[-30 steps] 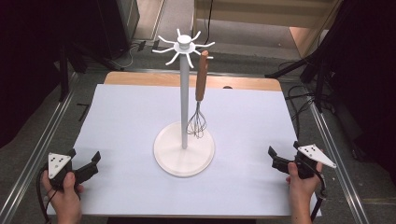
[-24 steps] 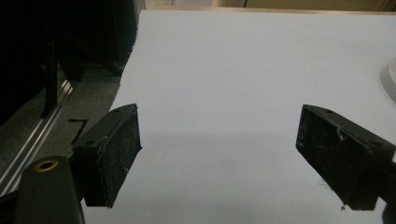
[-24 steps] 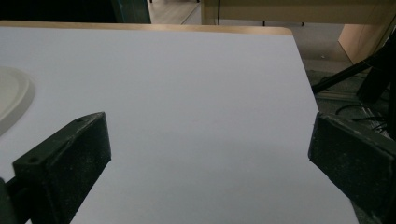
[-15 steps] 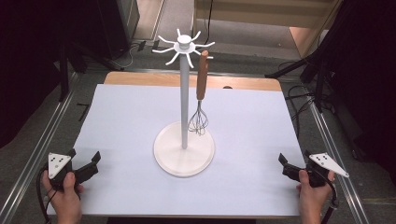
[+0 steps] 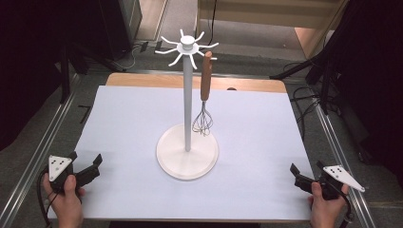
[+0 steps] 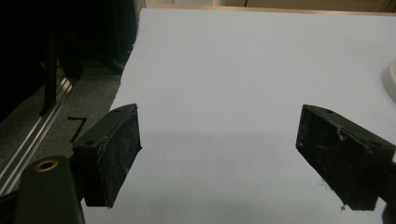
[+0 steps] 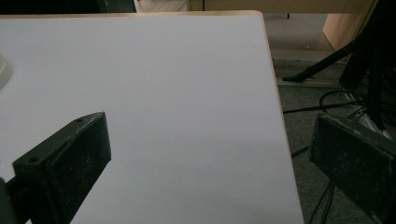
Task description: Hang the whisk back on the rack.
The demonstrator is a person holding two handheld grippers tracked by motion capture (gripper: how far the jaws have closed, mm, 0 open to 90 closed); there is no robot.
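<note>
Whisk [image 5: 204, 97]: hanging by its wooden handle from a hook on the white stand [image 5: 187, 118], wires just above the base.
Left gripper [image 5: 90, 167]: jaws apart, parked at the tabletop [image 5: 261, 128] near corner.
Right gripper [image 5: 298, 175]: jaws apart, well clear, likely finished.

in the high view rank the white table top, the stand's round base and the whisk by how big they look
1. white table top
2. round base of the stand
3. whisk, though it hangs nearer the camera, so its place is less sure
</note>
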